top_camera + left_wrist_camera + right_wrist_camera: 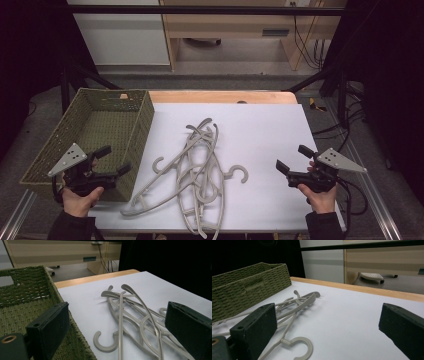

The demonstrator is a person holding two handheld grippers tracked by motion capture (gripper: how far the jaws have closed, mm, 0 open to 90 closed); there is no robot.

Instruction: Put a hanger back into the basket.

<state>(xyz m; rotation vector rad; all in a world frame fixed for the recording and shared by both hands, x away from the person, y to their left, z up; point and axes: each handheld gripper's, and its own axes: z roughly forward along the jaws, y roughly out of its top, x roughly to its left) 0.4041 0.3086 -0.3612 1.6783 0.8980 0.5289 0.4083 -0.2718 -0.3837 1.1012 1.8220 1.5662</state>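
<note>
Both the left gripper (111, 159) and right gripper (294, 158) held wide, empty jaws; the tangled hangers (200, 170) risked dragging each other off the counter (270, 125) when lifted

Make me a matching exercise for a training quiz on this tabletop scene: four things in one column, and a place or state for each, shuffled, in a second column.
Column one:
1. woven basket
2. pile of hangers
3. left gripper
4. right gripper

Column two:
A. tangled in the middle of the white sheet
B. held open above the sheet's right side
C. green, empty, on the table's left side
D. held open above the basket's near corner

Pairs: 1-C, 2-A, 3-D, 4-B
</note>
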